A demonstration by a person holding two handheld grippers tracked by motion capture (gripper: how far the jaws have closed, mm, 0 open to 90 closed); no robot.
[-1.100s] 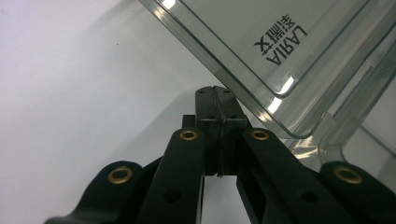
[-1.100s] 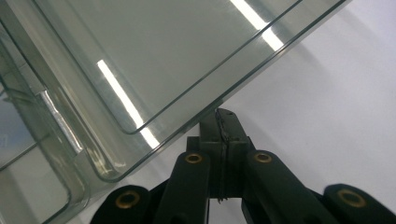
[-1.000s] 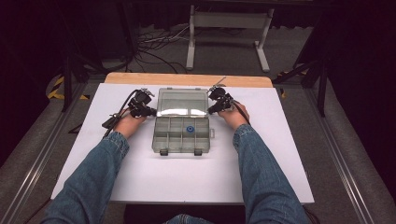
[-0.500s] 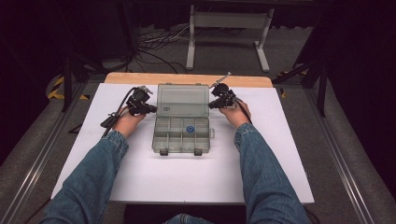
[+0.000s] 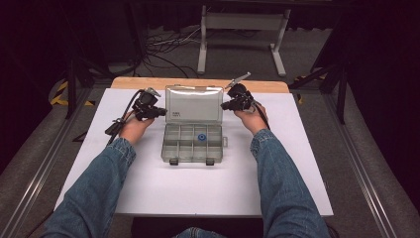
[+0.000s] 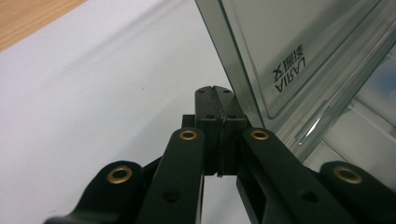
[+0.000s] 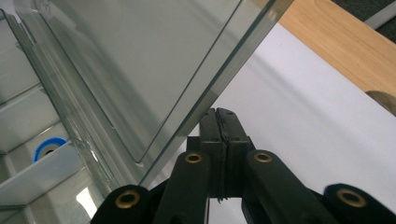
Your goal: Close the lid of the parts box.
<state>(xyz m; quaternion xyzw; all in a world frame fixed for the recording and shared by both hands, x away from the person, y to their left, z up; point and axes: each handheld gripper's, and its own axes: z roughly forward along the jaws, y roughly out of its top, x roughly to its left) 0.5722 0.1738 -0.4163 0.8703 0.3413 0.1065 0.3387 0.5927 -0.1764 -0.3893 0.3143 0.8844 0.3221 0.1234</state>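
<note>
Item: clear compartment box (image 5: 192,143), centre of white table (image 5: 198,198), lid (image 5: 193,103) raised, standing about upright behind the tray. Lid carries small printed label, lower left corner in high view; reads "AIRAL" in left gripper view (image 6: 289,71).

Contents: tray split into small cells by clear dividers. One blue ring (image 5: 201,137) in a middle cell, right of centre; also seen at left edge of right gripper view (image 7: 48,145). Other cells look bare as far as can be told.

Position vs grippers: left gripper (image 5: 159,112) at lid's left edge, right gripper (image 5: 224,105) at lid's right edge, one each side, lid between them. Both well above tray level, near lid's mid height.

Left gripper: jaws pressed together, nothing between them; tips (image 6: 214,93) just beside lid's side wall, contact can't be told.

Right gripper: jaws likewise closed flat, pads meeting, nothing held; tips (image 7: 218,116) right against lid's edge, touching or nearly so.

Surround: wooden strip (image 5: 198,83) along table's far edge.
</note>
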